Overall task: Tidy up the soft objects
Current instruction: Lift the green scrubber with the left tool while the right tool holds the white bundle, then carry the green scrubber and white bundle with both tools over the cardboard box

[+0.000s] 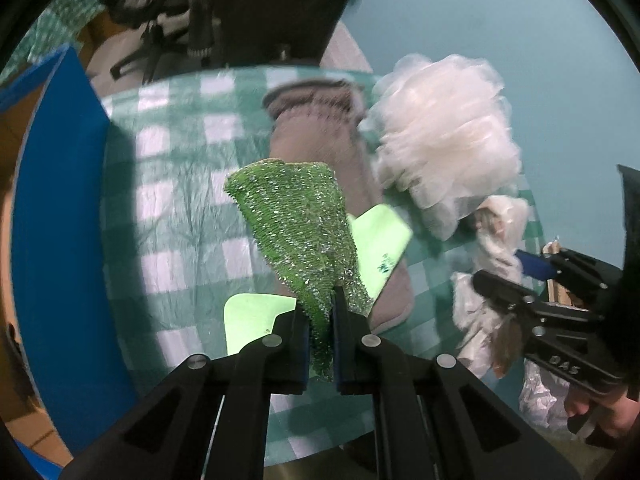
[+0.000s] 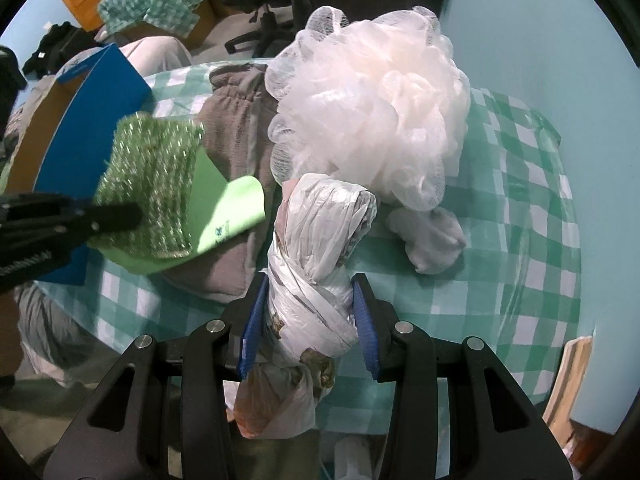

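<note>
My left gripper (image 1: 320,308) is shut on a sparkly green scrub cloth (image 1: 300,224) and holds it above the checked table; it also shows in the right wrist view (image 2: 152,184). A light green cloth (image 1: 380,244) lies under it on a grey-brown fabric piece (image 1: 316,120). My right gripper (image 2: 308,300) is shut on a knotted white plastic bag bundle (image 2: 316,256); this gripper also shows at the right of the left wrist view (image 1: 508,280). A white mesh bath pouf (image 2: 372,104) sits behind the bundle, and a small white cloth wad (image 2: 432,240) lies beside it.
A blue cardboard box (image 1: 60,220) stands open at the table's left edge (image 2: 96,96). The green-white checked tablecloth (image 2: 520,200) covers the round table. A teal wall is at the right; office chairs and clutter stand behind.
</note>
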Tool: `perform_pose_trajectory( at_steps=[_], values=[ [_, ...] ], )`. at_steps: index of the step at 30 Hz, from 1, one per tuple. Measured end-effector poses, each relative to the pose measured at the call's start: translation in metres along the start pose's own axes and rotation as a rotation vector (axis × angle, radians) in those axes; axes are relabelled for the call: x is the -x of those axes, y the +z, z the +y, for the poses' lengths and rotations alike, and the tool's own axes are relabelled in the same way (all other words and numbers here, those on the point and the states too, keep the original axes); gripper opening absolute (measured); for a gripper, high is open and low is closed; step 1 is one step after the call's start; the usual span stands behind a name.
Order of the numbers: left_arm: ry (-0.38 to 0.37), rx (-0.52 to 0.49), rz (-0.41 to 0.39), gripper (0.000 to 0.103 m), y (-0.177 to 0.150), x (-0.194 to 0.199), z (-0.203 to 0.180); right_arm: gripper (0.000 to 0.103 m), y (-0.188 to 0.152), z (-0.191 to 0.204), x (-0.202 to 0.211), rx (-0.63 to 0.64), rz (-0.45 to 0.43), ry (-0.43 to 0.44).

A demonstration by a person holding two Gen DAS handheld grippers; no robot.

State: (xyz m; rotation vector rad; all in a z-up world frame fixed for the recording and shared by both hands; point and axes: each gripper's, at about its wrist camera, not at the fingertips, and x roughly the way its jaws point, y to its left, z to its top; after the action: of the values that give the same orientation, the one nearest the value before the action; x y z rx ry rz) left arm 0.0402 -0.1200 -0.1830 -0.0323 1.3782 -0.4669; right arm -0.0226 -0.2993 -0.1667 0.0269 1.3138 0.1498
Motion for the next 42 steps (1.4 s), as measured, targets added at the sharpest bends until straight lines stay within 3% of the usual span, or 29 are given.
perform_pose_trajectory(
  at_steps=[2, 4, 9, 12, 18, 27, 35, 42],
  values=[
    [0.014, 0.013, 0.021, 0.011, -0.001, -0.009, 0.005, 0.041, 0.002, 0.003, -0.002, 0.008, 0.003, 0.003],
    [0.022, 0.016, 0.032, 0.019, -0.001, -0.016, 0.007, 0.041, 0.003, 0.005, -0.005, 0.015, 0.009, 0.005],
    [0.019, 0.035, 0.023, 0.056, 0.002, -0.023, 0.012, 0.041, 0.006, 0.008, -0.01, 0.032, 0.021, 0.011],
    [0.029, 0.044, 0.018, 0.073, 0.007, -0.024, 0.01, 0.041, 0.008, 0.01, -0.011, 0.04, 0.02, 0.016],
    [0.026, 0.084, 0.038, 0.082, 0.024, -0.03, 0.008, 0.041, 0.013, 0.011, -0.012, 0.049, 0.023, 0.019],
    [0.092, 0.08, 0.091, 0.082, 0.052, -0.05, -0.005, 0.041, 0.014, 0.002, -0.012, 0.027, 0.026, 0.018],
    [0.041, 0.111, 0.049, 0.078, 0.047, -0.041, 0.008, 0.041, 0.014, 0.001, -0.013, 0.021, 0.029, 0.022],
    [-0.029, 0.138, 0.046, 0.042, 0.039, -0.032, 0.023, 0.041, 0.014, 0.002, -0.012, 0.023, 0.025, 0.032]
  ],
)
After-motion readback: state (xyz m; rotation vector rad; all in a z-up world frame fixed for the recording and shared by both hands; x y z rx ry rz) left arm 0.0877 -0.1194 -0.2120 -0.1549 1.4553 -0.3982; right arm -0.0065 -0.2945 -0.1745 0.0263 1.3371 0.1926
